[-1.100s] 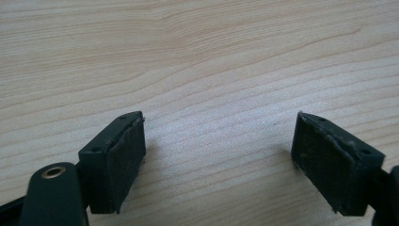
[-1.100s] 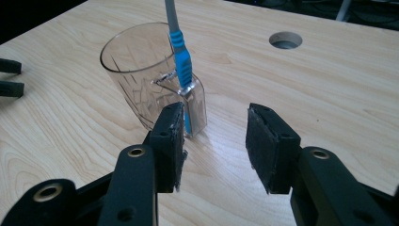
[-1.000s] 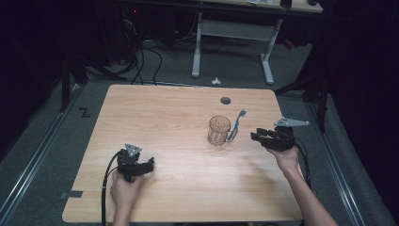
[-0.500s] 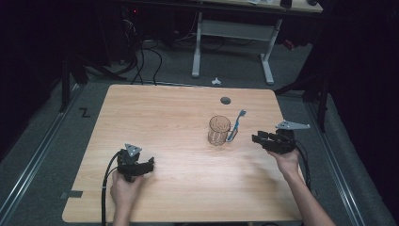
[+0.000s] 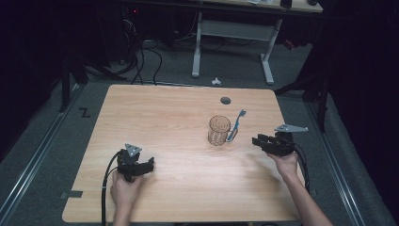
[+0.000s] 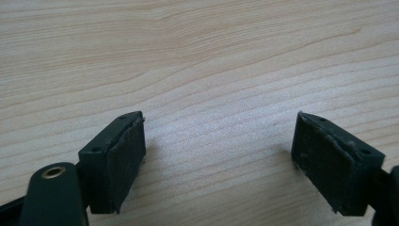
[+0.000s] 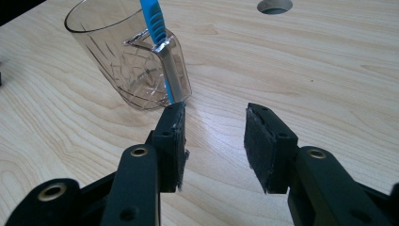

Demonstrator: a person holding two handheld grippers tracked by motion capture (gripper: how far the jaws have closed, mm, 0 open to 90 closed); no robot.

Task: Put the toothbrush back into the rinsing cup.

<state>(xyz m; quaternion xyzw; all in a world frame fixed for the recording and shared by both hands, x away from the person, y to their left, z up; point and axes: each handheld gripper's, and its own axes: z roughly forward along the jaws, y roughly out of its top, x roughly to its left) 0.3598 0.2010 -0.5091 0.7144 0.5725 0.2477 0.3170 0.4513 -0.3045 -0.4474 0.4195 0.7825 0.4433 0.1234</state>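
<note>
Resting near the table's (image 5: 179, 197) near edge, toward its near left corner, the left gripper (image 5: 141, 167) sits in the person's left hand (image 5: 123, 188), cable trailing back off the edge. Left gripper view: jaws spread wide, bare wood grain between the pads (image 6: 124, 160), nothing gripped. High view cannot resolve that gap; it does show the grey three-cornered plate on top.

Right gripper (image 5: 258, 141) is held by the right hand (image 5: 286, 162) near the right edge, about midway along it, jaws aimed left at the glass (image 5: 219, 130). Right gripper view: jaws parted, empty, a strip of table showing between the pads (image 7: 176, 141). Same view puts the glass just beyond the left-hand pad, close, not touching so far as can be told.

The glass is clear, patterned, standing right of table centre. High view reads it as upright; right gripper view shows it leaning only because the camera is tilted. A toothbrush (image 5: 236, 125) with a blue handle leans against the rim on the side toward the right gripper, lower end on the table beside the base. Right gripper view shows the handle's blue and clear sections (image 7: 162, 56); high view shows the head end pointing toward the far right corner.

Farthest: a round cable hole (image 5: 226, 100) close to the far edge, also seen in the right gripper view (image 7: 274, 5).
</note>
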